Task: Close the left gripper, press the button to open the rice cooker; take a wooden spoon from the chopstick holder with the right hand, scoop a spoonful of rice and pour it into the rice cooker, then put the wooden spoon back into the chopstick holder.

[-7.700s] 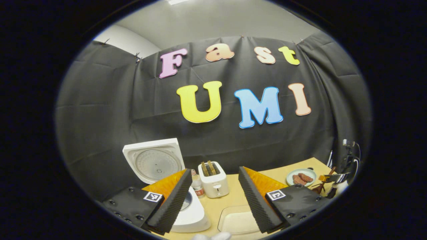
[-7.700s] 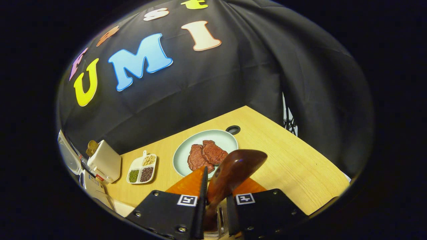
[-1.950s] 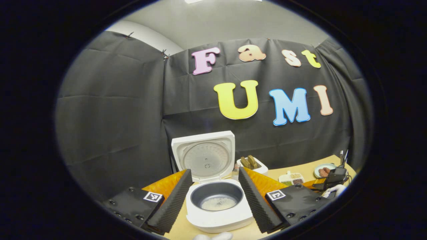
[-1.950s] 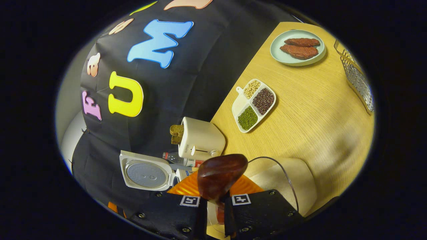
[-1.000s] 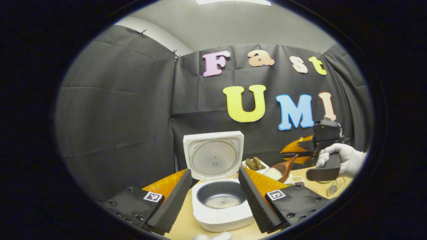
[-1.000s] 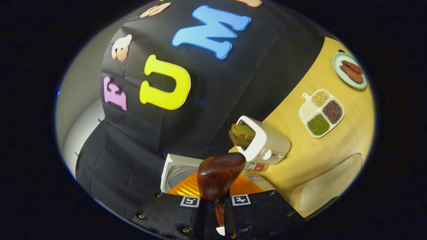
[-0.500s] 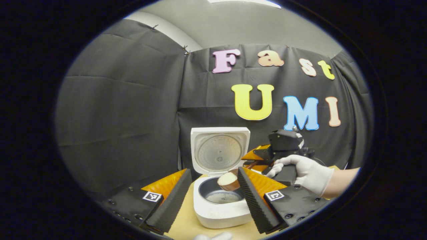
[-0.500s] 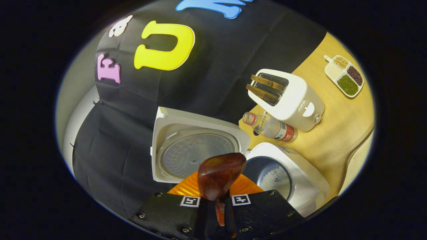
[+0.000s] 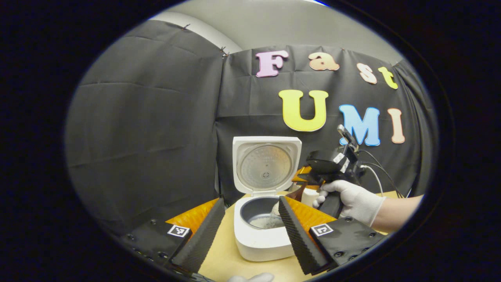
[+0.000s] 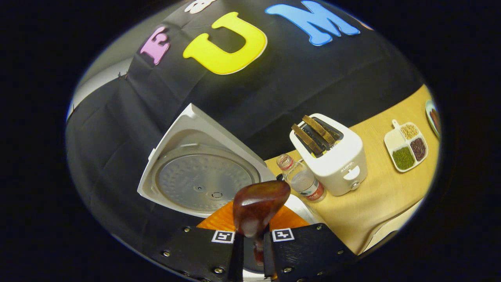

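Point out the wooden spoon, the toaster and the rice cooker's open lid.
wooden spoon (image 10: 259,205): right gripper view, on the rounded back of its bowl.
toaster (image 10: 340,162): right gripper view, on its white front face.
rice cooker lid (image 9: 266,166): left gripper view, on the round metal inner plate.

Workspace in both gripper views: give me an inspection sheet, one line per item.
Surface: wooden table, bare patches between items.
Job's things: rice cooker with lid up, rice in its pot; wooden spoon tipped over the pot.
Clutter: toaster with bread, bottle beside it, divided tray of beans.
Grippers: right gripper jaws shut on the spoon handle, held by a gloved hand; left gripper jaws open, either side of the cooker, apart from it.
Cables: wires running from the right gripper.
Surroundings: black cloth wall, pale ceiling above.
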Motion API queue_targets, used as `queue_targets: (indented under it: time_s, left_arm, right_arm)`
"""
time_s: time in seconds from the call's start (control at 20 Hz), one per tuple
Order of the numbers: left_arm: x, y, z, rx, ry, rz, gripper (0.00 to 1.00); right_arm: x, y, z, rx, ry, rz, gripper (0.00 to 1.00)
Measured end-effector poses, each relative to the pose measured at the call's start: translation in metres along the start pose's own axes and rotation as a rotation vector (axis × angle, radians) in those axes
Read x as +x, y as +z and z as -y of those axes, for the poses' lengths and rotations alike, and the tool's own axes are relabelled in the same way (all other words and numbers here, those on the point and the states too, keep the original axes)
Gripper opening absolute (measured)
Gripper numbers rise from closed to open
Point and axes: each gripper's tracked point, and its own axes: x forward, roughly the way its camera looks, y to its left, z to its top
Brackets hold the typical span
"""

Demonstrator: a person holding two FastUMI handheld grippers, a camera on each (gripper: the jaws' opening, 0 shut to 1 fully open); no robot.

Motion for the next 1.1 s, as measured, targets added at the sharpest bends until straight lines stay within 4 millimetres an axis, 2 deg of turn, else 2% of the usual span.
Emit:
queue_targets:
  time_s: [0.25,0.65,0.8,1.1]
  left_arm:
    - [-0.007,-0.007,0.001,-0.003,0.004,-0.015,0.96]
    - [-0.015,-0.009,0.006,0.011,0.002,-0.009,0.96]
    - [-0.014,-0.01,0.007,0.006,-0.006,-0.009,0.96]
    - [-0.016,-0.008,0.008,0.008,-0.016,-0.003,0.96]
  right_arm:
    - [0.004,-0.016,-0.014,-0.247,-0.022,0.015,0.2]
    - [-0.004,-0.018,-0.036,-0.645,-0.024,0.08,0.2]
    - [-0.005,-0.029,-0.043,-0.774,-0.018,0.073,0.2]
    - [-0.007,-0.035,-0.056,-1.033,0.002,0.128,0.2]
